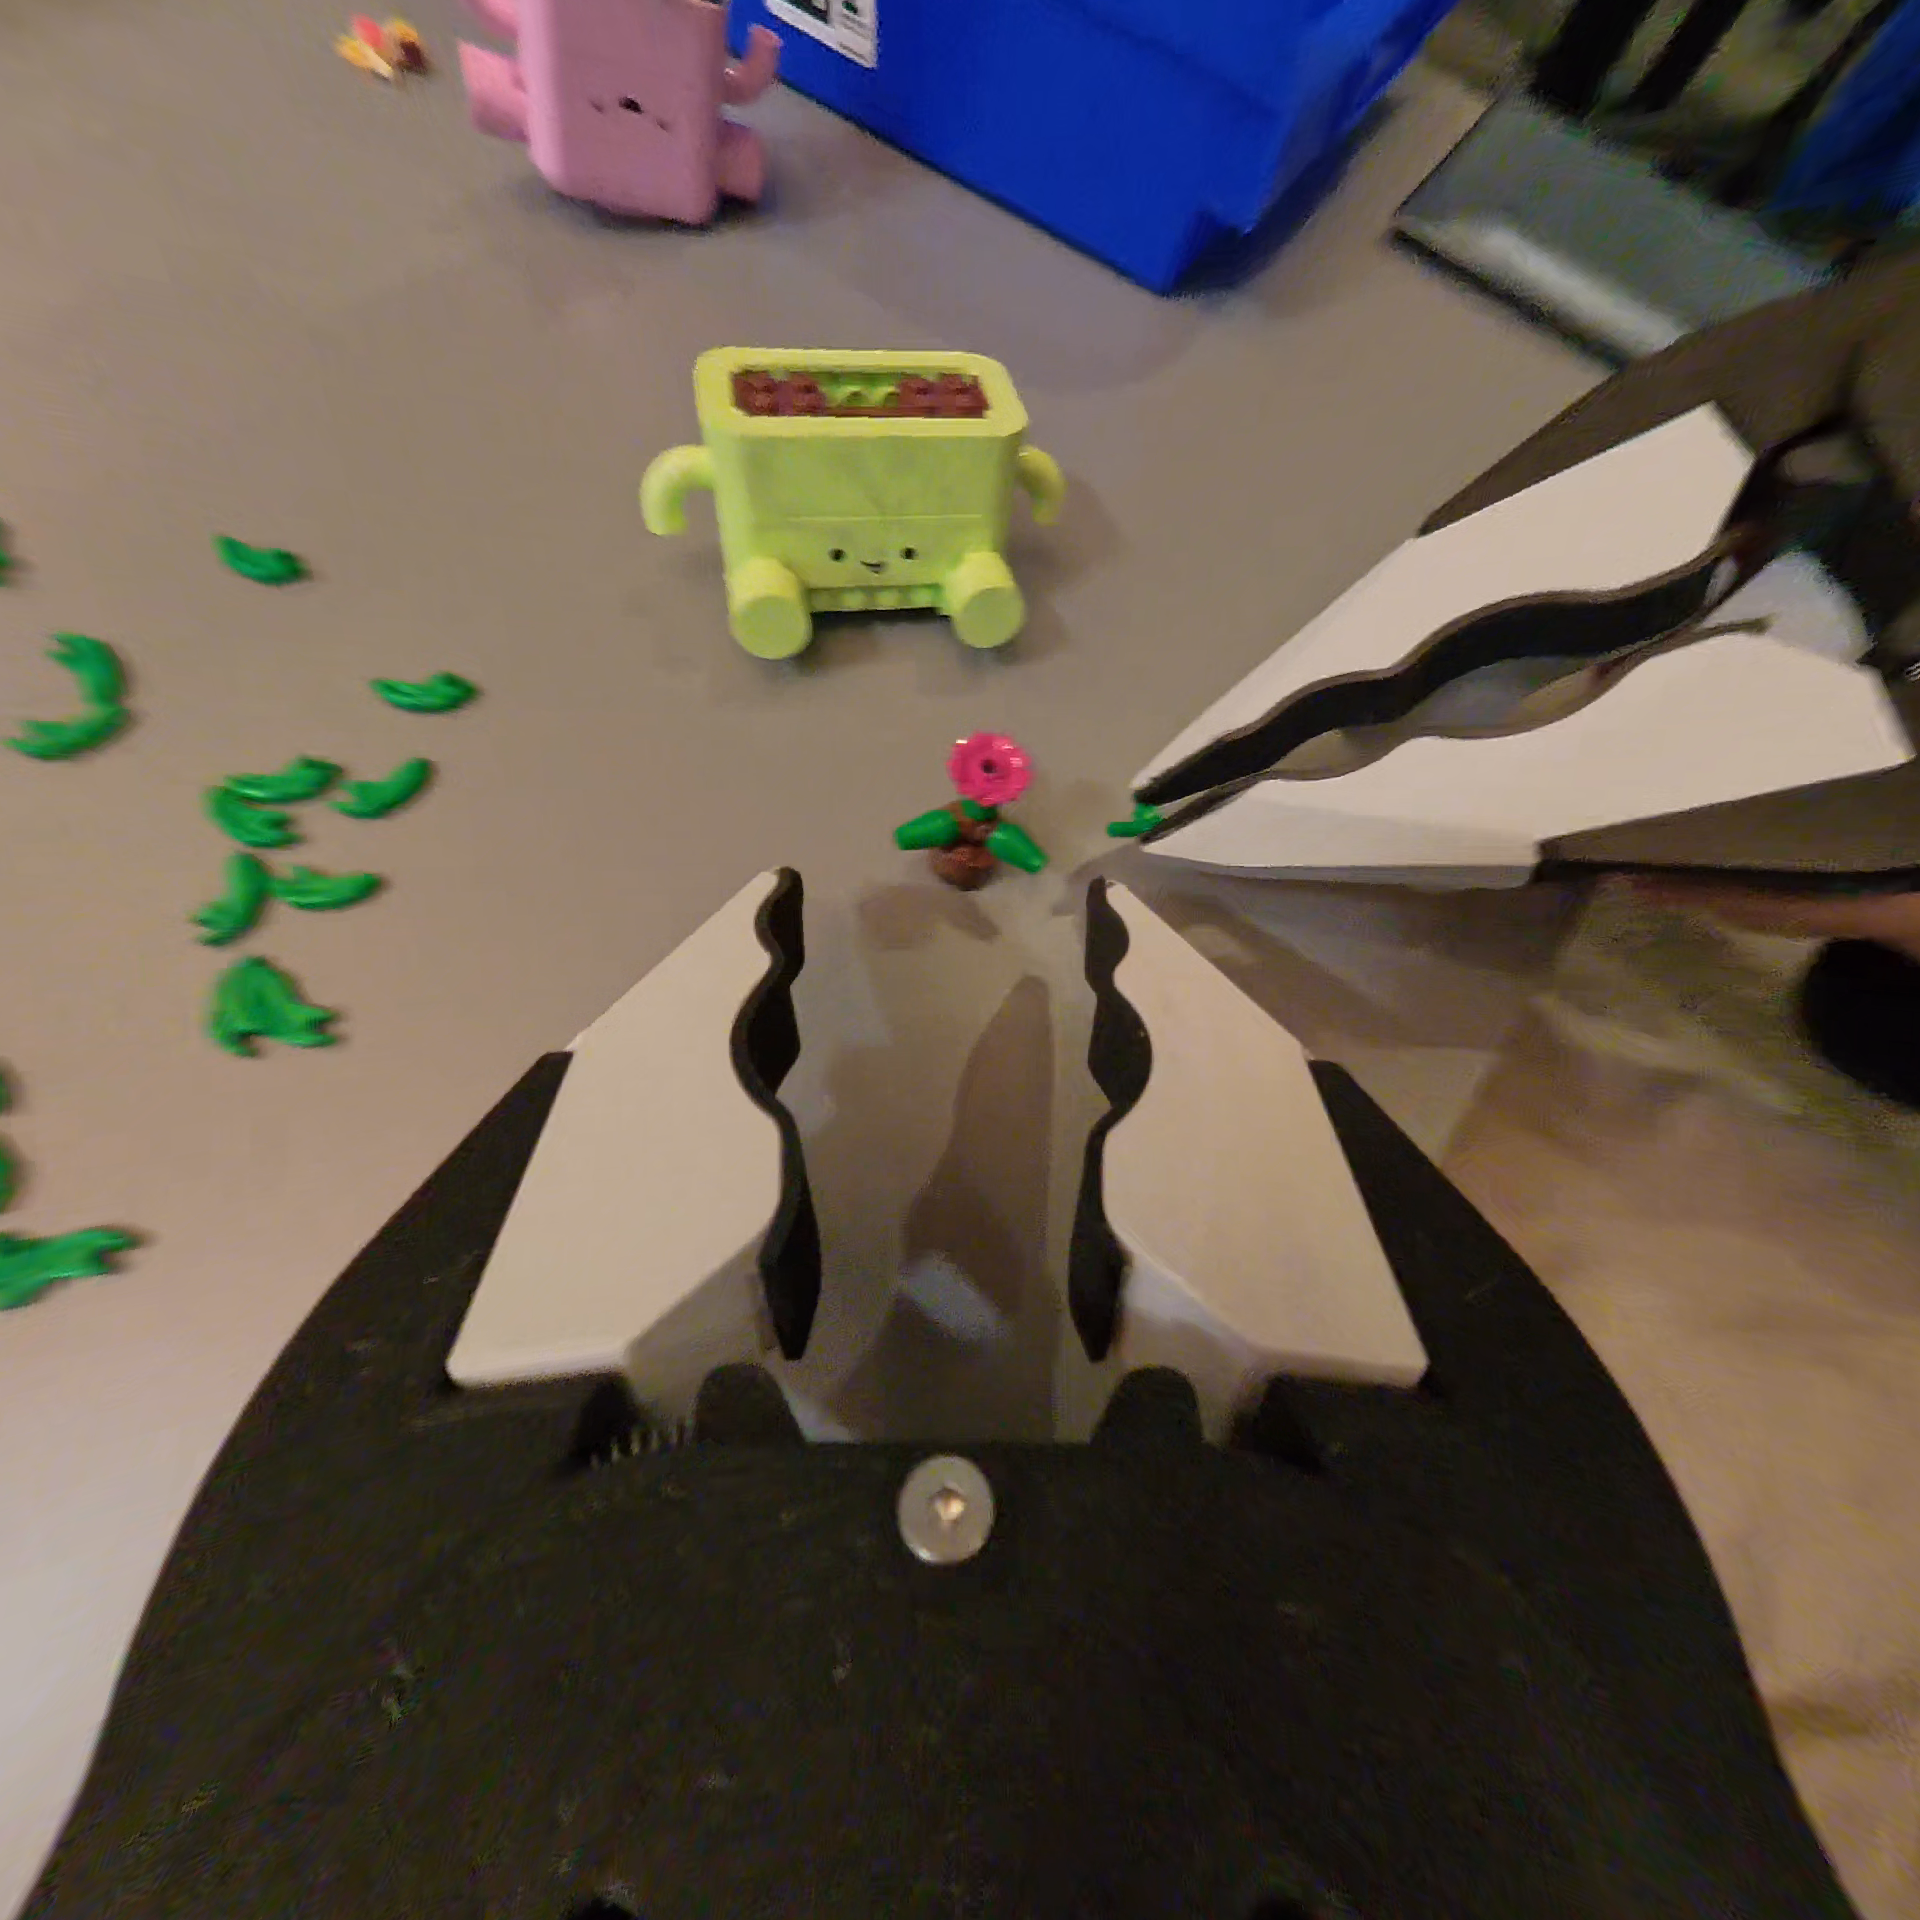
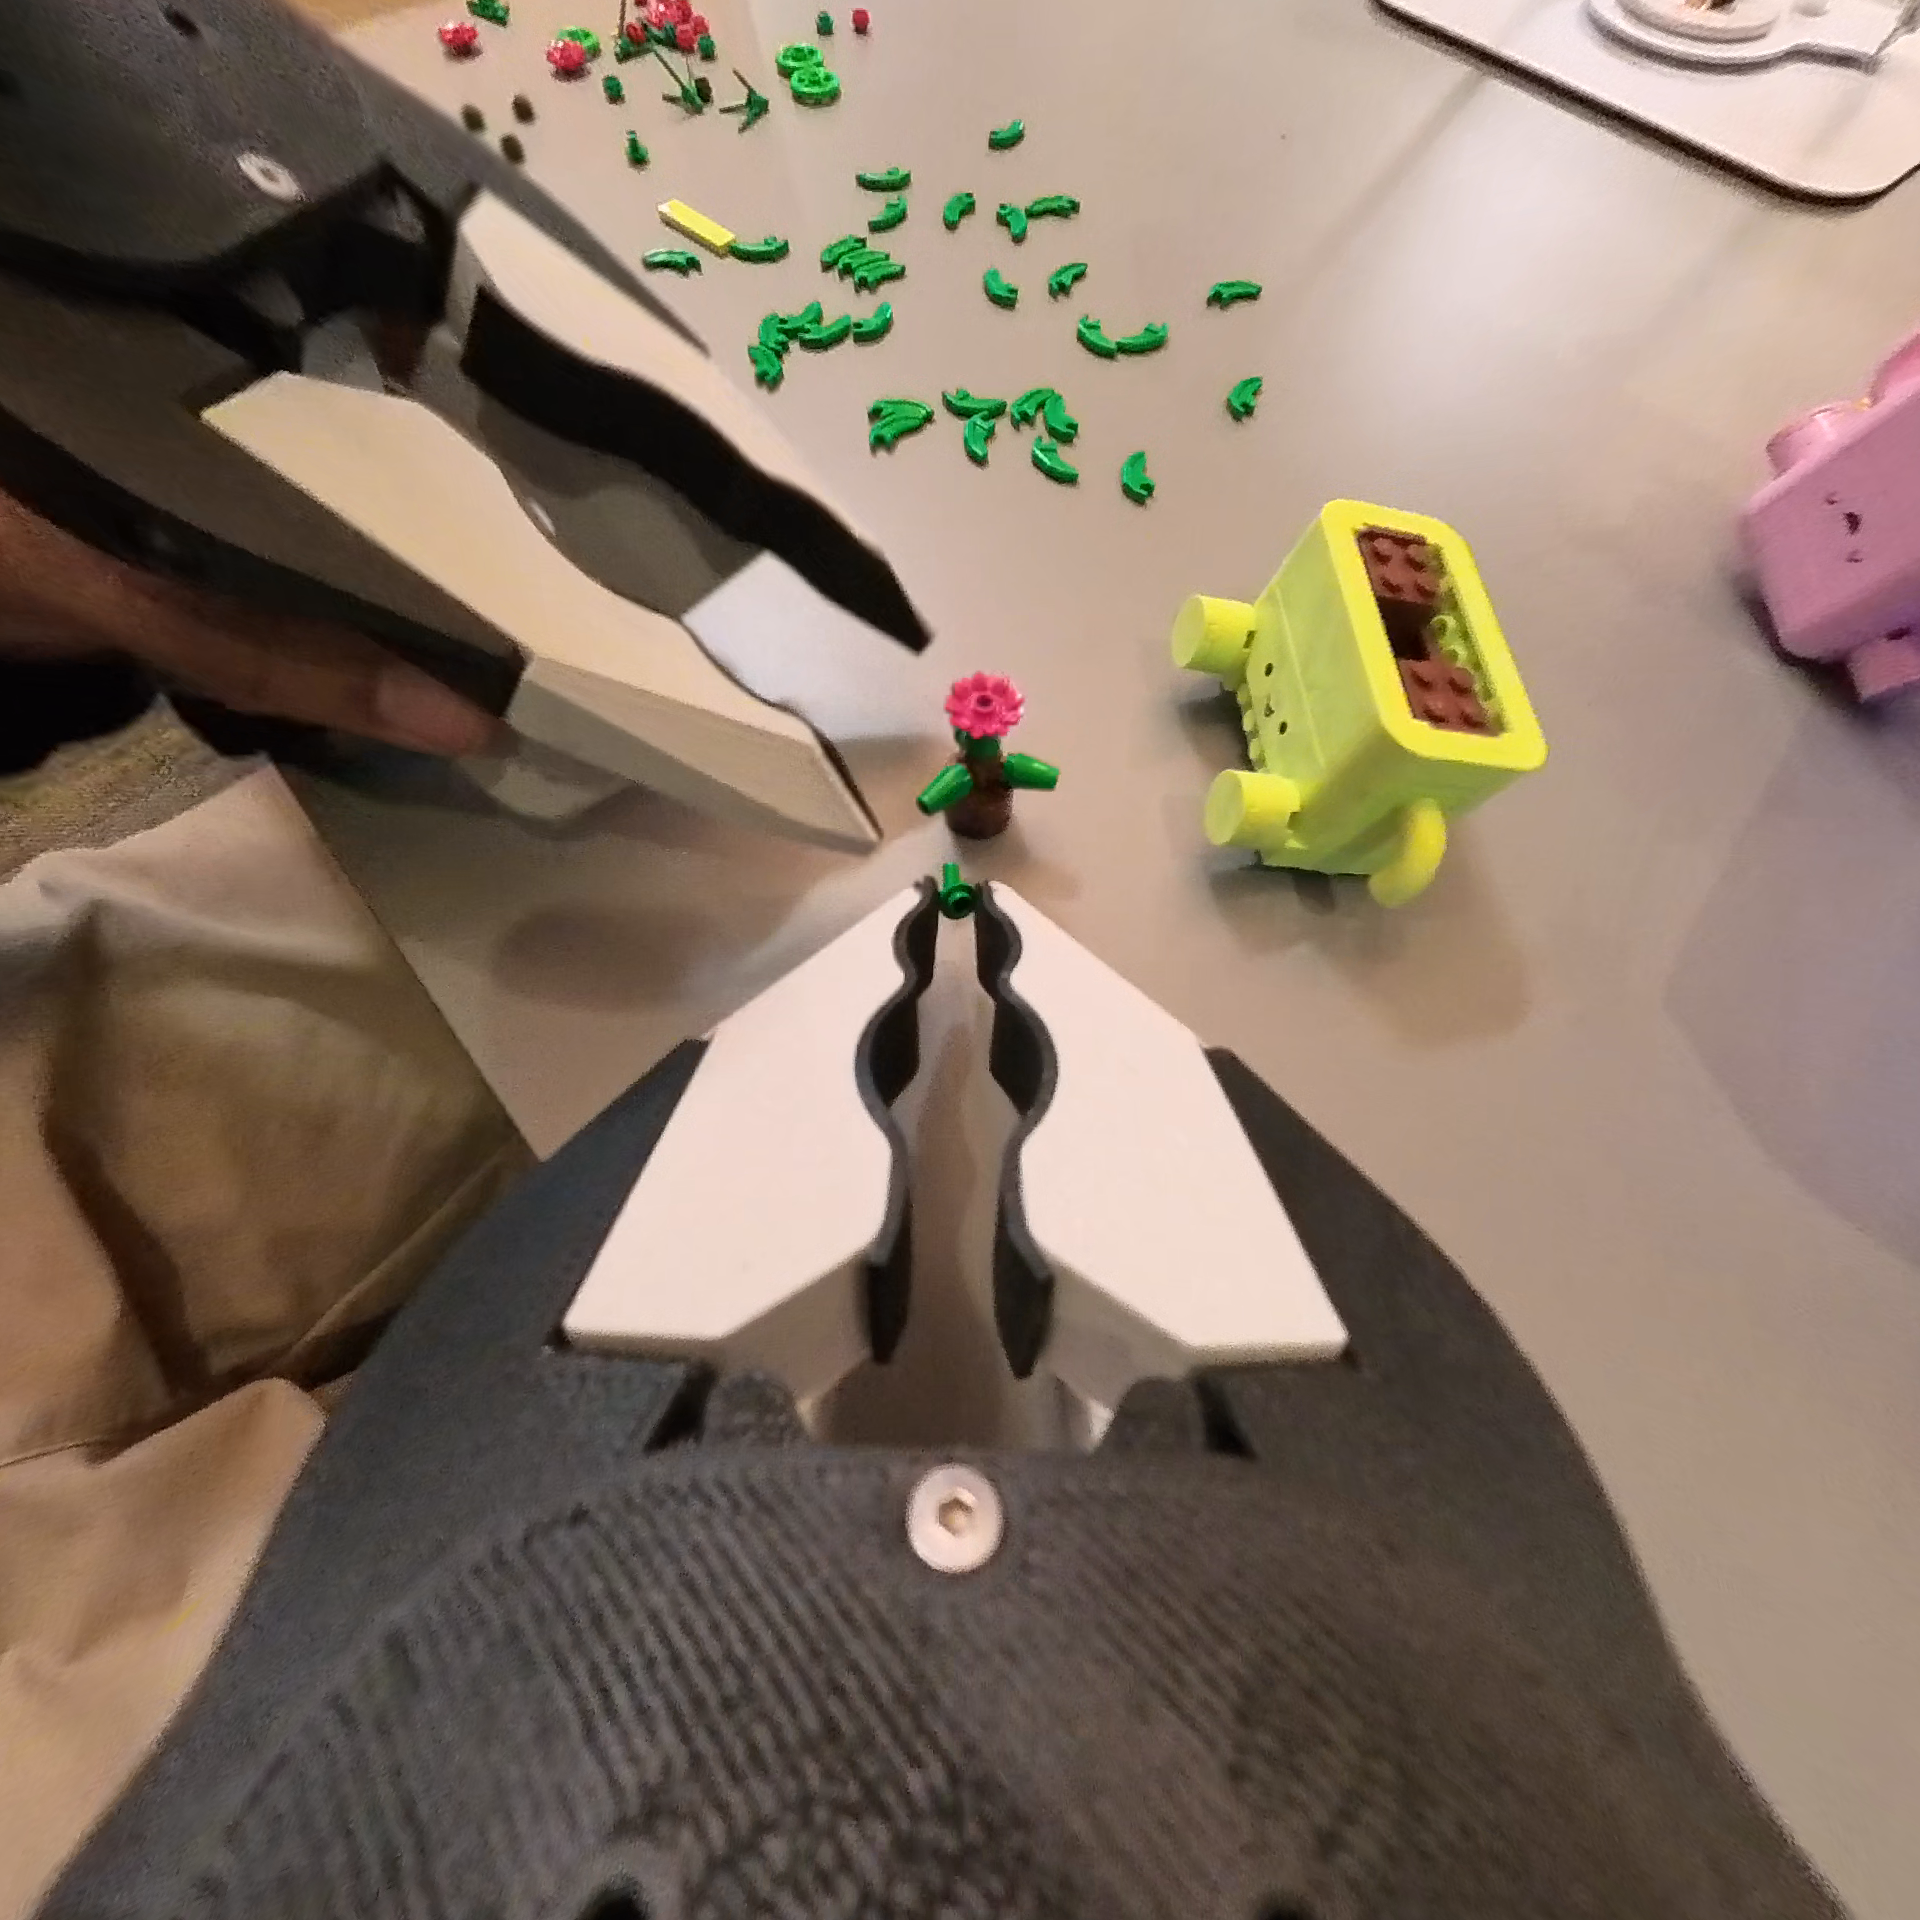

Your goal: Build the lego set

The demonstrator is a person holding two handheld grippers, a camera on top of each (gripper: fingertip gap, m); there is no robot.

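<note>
Grey bench (image 2: pixel 1351 1143): one flower sprig (image 2: pixel 982 764) stands upright. My right gripper (image 2: pixel 954 891) jaws pinch one green stem piece (image 2: pixel 954 896), pointing up; left gripper (image 1: pixel 940 883) jaws apart.

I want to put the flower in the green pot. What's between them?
Nothing: just bare grey table between the flower and the green pot. The left wrist view shows this best.

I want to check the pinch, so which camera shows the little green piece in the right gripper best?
The right wrist view: the green piece sits centred between the right gripper tips. The left wrist view shows it only as a blurred green bit poking from those tips.
</note>
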